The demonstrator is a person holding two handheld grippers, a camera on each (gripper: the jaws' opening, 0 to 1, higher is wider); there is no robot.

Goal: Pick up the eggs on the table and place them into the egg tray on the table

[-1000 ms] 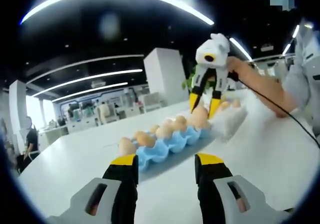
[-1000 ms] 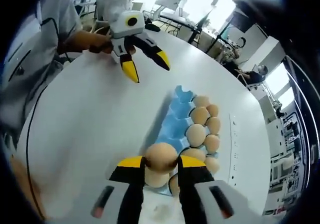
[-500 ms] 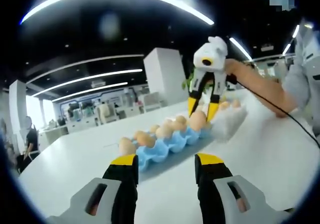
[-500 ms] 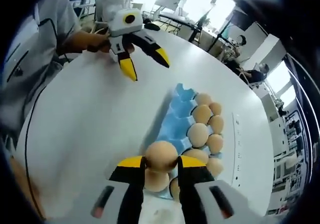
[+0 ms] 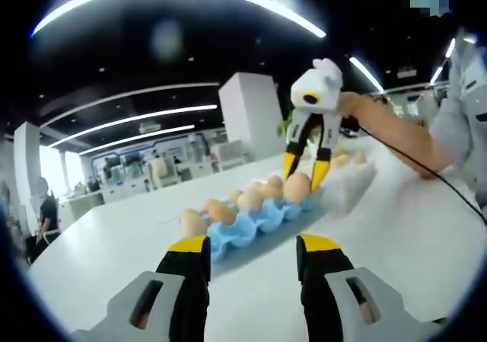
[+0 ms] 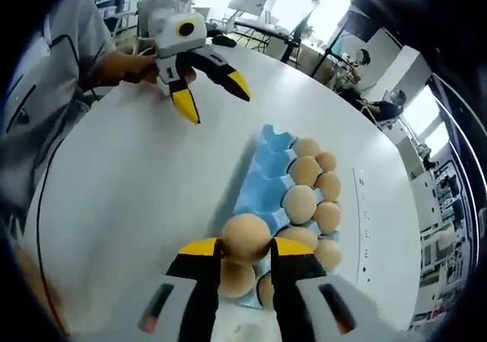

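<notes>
The right gripper (image 6: 245, 247) is clenched on an egg (image 6: 245, 238) just above the near end of the blue egg tray (image 6: 262, 182) — lower it straight into an empty cup (release gently). Beyond the tray on the white tabletop (image 6: 137, 205), the left gripper (image 6: 207, 98) hovers with jaws apart, empty.

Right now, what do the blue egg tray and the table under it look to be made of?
The egg tray looks like thin moulded plastic: even bright blue, smooth scalloped cups, though pulp can't be ruled out. The table looks like white laminate or painted board, smooth and faintly glossy, with soft reflections.
</notes>
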